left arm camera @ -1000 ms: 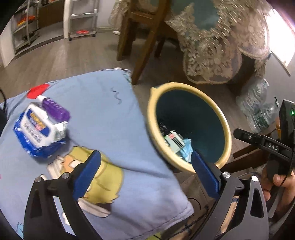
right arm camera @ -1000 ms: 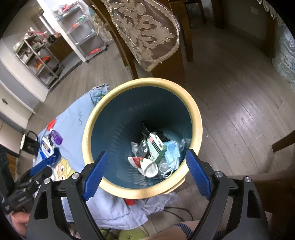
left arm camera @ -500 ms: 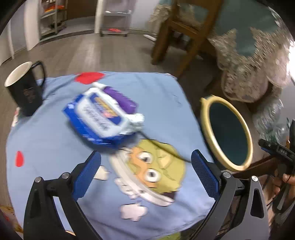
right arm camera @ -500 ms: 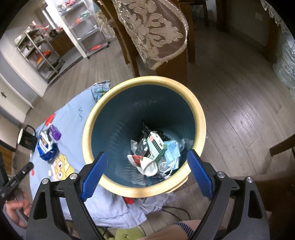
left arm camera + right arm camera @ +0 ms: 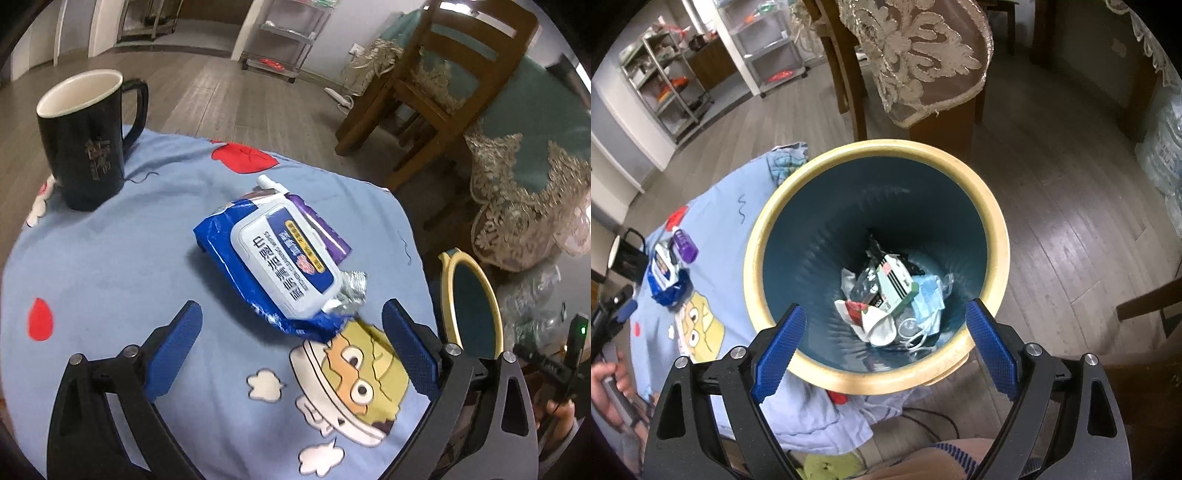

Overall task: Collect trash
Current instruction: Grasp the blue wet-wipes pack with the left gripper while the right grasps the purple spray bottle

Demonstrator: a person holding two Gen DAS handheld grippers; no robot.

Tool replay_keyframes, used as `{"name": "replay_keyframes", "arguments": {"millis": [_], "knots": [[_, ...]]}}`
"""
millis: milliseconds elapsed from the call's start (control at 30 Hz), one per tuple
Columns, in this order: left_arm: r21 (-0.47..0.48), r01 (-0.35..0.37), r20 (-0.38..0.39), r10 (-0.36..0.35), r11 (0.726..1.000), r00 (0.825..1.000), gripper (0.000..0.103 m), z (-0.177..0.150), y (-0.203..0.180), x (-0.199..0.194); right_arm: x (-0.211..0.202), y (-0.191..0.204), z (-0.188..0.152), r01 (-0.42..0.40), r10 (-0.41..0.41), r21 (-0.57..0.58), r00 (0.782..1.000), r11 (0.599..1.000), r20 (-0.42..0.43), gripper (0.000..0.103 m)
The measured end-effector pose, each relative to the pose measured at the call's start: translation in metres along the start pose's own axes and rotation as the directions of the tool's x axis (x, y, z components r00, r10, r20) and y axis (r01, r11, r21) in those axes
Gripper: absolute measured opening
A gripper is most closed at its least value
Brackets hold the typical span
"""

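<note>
Two grippers, both with jaws spread wide and holding nothing. The left gripper [image 5: 291, 347] hovers low over the blue cartoon-print cloth [image 5: 110, 266], its fingers framing the near end of a blue wet-wipes pack [image 5: 273, 266], likely lined up to pinch it. A purple tube [image 5: 325, 229] lies tucked against the pack's far side, touching it. A black mug [image 5: 86, 147] stands well apart and seems no trash. The right gripper [image 5: 882, 343] hangs over the yellow-rimmed bin [image 5: 993, 229] just beside the table, where wrappers and a face mask [image 5: 929, 295] already lie.
</note>
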State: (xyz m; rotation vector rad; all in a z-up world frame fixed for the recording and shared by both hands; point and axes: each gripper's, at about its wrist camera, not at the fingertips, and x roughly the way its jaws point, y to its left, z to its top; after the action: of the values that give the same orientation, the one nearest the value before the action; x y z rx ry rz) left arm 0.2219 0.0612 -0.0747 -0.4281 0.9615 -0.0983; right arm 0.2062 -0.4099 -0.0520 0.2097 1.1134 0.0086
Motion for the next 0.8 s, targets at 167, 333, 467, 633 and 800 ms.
{"name": "replay_keyframes", "arguments": {"millis": [167,333,467,633,800], "knots": [[-0.035,-0.036,-0.036,0.035,0.999,0.999,0.065,0.004,0.013,0.024,0.002,0.003,-0.001,0.031,-0.031,-0.021,1.0,0.999,-0.002,0.089],[-0.123,0.022,-0.044,-0.028,0.992,0.999,0.053,0.004,0.028,0.037,0.004,0.003,-0.001,0.046,-0.047,-0.028,0.999,0.999,-0.012,0.089],[-0.143,0.051,-0.058,-0.059,0.988,0.997,0.012,0.005,0.034,0.043,0.007,0.006,-0.001,0.065,-0.066,-0.049,0.998,0.997,-0.022,0.089],[-0.146,0.062,-0.033,-0.068,0.987,0.997,0.001,0.005,0.038,0.034,0.007,0.014,-0.001,0.062,-0.064,-0.051,0.998,0.997,-0.023,0.089],[-0.163,0.062,-0.05,-0.071,0.985,0.996,0.001,-0.003,0.05,0.018,0.012,0.056,-0.005,0.009,-0.009,-0.128,1.0,0.992,0.001,0.089]]}}
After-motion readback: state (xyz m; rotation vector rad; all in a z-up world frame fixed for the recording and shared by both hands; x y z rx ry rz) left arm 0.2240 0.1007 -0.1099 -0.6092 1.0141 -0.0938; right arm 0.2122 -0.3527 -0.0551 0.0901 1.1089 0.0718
